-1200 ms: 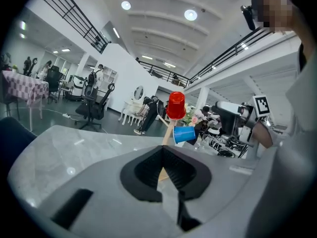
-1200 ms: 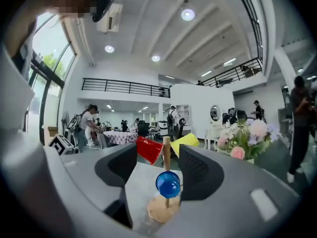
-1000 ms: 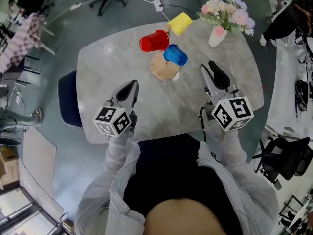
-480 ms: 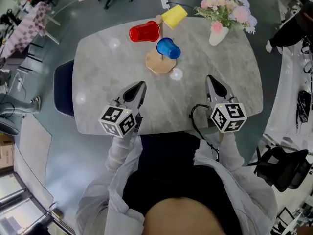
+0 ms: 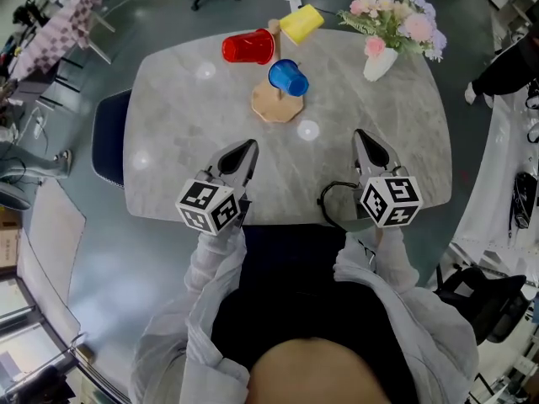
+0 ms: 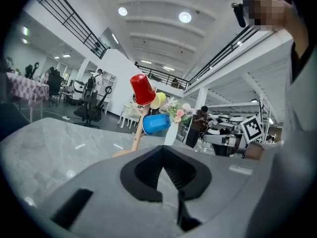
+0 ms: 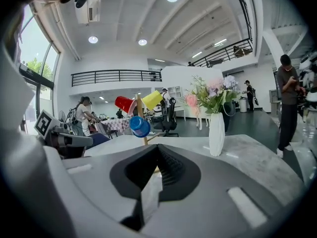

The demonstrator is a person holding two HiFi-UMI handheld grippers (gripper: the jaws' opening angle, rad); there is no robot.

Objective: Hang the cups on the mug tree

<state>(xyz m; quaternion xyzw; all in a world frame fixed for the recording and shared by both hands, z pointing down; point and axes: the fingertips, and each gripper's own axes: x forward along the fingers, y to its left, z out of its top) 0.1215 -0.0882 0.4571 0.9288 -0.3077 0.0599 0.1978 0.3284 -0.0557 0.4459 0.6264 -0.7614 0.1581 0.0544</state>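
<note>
A wooden mug tree [image 5: 274, 101] stands at the far middle of the grey marble table [image 5: 177, 99]. A red cup [image 5: 248, 47], a yellow cup [image 5: 301, 23] and a blue cup [image 5: 288, 77] hang on its branches. The same red cup [image 6: 143, 89] and blue cup [image 6: 156, 123] show in the left gripper view, and the blue cup [image 7: 139, 126] in the right gripper view. My left gripper [image 5: 248, 149] rests near the front edge, shut and holding nothing. My right gripper [image 5: 362, 136] sits at the front right, also shut and holding nothing. Both are well short of the tree.
A white vase of pink flowers [image 5: 392, 25] stands at the table's far right corner. A dark blue chair [image 5: 109, 151] is tucked at the left side. Office chairs, people and desks fill the room around the table.
The right gripper's jaws have gone from apart to shut. Both grippers have drawn back toward the table's front edge. The cups stay on the tree.
</note>
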